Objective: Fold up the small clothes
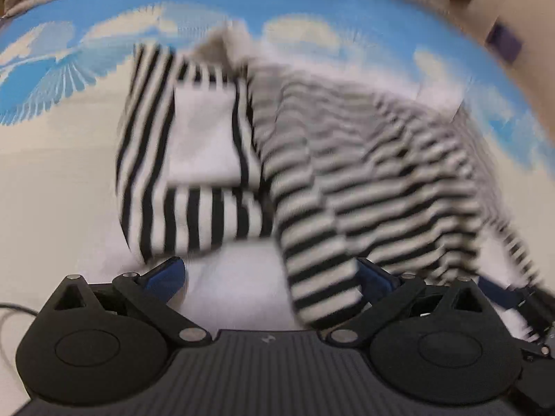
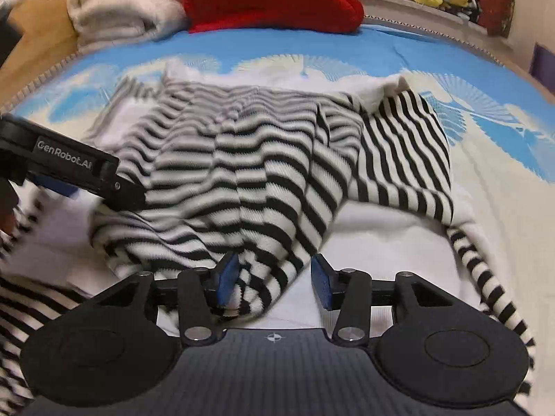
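The black-and-white striped knit garment lies rumpled on the bed's blue-and-cream patterned cover, one part already turned over. The right gripper has its jaws parted, a striped fold lying between them against the left pad only. The left gripper stands wide open, a striped sleeve end between its pads, ungripped. Closing now risks pinching extra layers or dragging the fold askew.

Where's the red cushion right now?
In the right wrist view the red cushion lies at the far end of the bed, top centre, beside the folded white blanket on its left.
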A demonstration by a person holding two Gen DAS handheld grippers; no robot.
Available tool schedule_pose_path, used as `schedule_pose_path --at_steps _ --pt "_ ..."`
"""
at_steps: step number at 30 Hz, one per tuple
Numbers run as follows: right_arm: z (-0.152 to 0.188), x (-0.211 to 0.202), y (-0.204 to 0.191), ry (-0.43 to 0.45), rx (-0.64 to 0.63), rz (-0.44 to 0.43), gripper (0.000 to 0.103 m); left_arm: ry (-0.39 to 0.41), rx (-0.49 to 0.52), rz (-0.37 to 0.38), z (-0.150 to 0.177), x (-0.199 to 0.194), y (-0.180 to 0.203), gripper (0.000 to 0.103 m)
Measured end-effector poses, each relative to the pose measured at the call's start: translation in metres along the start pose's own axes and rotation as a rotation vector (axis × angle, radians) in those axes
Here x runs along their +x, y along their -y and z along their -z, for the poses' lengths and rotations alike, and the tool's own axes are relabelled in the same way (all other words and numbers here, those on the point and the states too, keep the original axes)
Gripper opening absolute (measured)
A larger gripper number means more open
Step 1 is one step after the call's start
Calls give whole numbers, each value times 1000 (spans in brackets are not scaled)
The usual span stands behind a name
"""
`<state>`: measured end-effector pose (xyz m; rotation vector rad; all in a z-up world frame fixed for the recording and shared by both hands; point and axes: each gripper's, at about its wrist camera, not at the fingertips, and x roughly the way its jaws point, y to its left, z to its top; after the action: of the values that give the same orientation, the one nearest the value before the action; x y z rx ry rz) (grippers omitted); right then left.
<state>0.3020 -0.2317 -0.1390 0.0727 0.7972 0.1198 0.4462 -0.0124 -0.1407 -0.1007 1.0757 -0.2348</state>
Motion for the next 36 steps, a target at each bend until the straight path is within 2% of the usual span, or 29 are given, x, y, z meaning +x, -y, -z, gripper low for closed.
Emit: schedule_pose_path --at_steps 3,5,7,9,12,13,14,15,16,17,18,19,20,21,23,24,25,26,27,28,29,31,32,33,35,36 --pt "-31 -20 28 87 128 -72 54 171 -45 112 -27 -34 -15 103" --pt "-66 -16 58 121 218 -90 56 241 -98 125 -52 -46 -27 103" --pt "-101 5 89 137 297 -80 62 286 -146 130 -83 -39 -38 103" --pt "-127 40 118 99 376 -80 64 259 -141 156 -112 -16 -45 103" --pt "-137 112 153 -36 610 -174 71 129 -176 156 -143 42 -52 103" --pt "-137 134 159 -75 680 -171 68 85 -192 149 -148 59 -52 102" --pt "-137 144 158 -67 672 -164 58 57 -192 149 -150 74 -50 91" --pt "-141 151 152 -49 591 -157 16 61 -186 139 -150 83 -48 73" --pt "-145 151 143 -10 494 -132 7 82 -166 137 -152 89 -46 20" --pt "-148 148 140 58 436 -143 7 134 -146 120 -154 91 -44 12" --pt "-151 148 142 91 420 -177 6 227 -142 91 -155 88 -44 12" --pt "-154 148 144 135 398 -190 6 298 -129 71 -158 90 -49 13" --pt "-155 149 145 171 370 -171 6 313 -118 64 -160 96 -50 13" --pt "-153 159 145 170 353 -143 6 284 -121 73 -164 109 -53 13" --pt "-139 191 147 58 359 -102 7 224 -133 64 -162 136 -59 19" --pt "-130 191 147 104 348 -106 5 255 -128 74 -160 137 -60 20" --pt "-131 185 142 105 290 -93 7 251 -107 68 -160 133 -58 29" --pt "-134 178 140 78 261 -89 11 227 -76 57 -163 127 -56 49" --pt "-140 168 142 42 264 -79 27 205 -36 47 -166 116 -53 60" --pt "-143 149 142 23 290 -78 50 216 -2 35 -166 105 -50 77" --pt "-142 127 144 49 312 -110 55 258 35 23 -160 89 -48 88" --pt "-138 89 133 89 255 -200 56 325 116 26 -141 53 -38 97" --pt "-131 70 118 83 191 -261 55 326 149 51 -132 42 -33 102" --pt "-120 55 102 62 141 -337 53 303 167 78 -122 34 -26 103" --pt "-93 41 70 -35 79 -464 50 182 193 135 -92 24 -12 103" --pt "-76 38 54 -75 31 -477 44 125 224 168 -75 25 -5 103"
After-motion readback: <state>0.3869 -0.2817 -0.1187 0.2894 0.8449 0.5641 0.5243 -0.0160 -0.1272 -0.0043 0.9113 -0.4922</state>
